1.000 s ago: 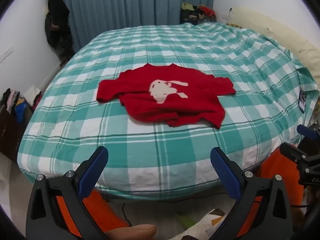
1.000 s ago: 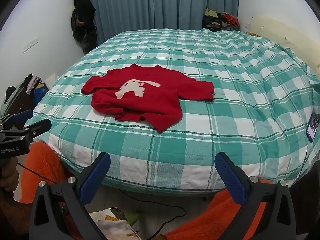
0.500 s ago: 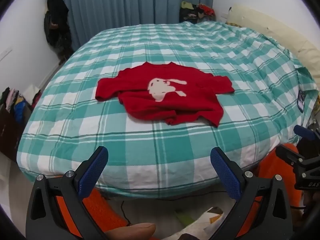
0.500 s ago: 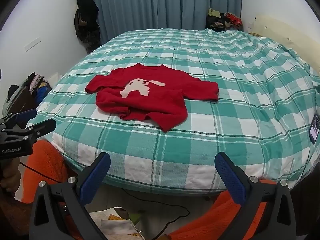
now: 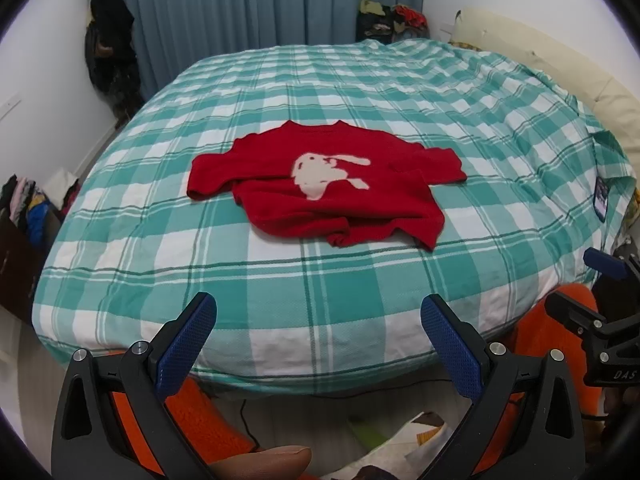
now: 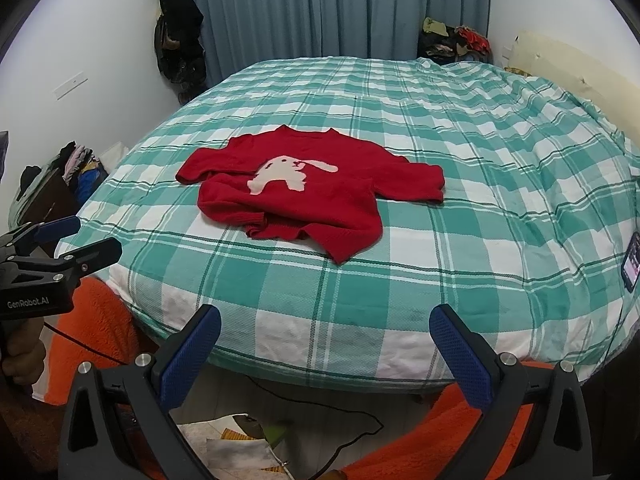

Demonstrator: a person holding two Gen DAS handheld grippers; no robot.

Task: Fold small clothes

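Rumpled red sweater [image 5: 328,196] lies flat on bed [image 5: 280,300].

Bare checked bedspread [image 5: 320,300] lies all around the red sweater [image 5: 320,200]; phone [image 6: 631,266] sits near the right edge.

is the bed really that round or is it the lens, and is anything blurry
Lens: both wrist views are fisheye, bulging the bed into a dome with dark vignetted corners. The red sweater is sharp in both; light is soft and even, no glare.
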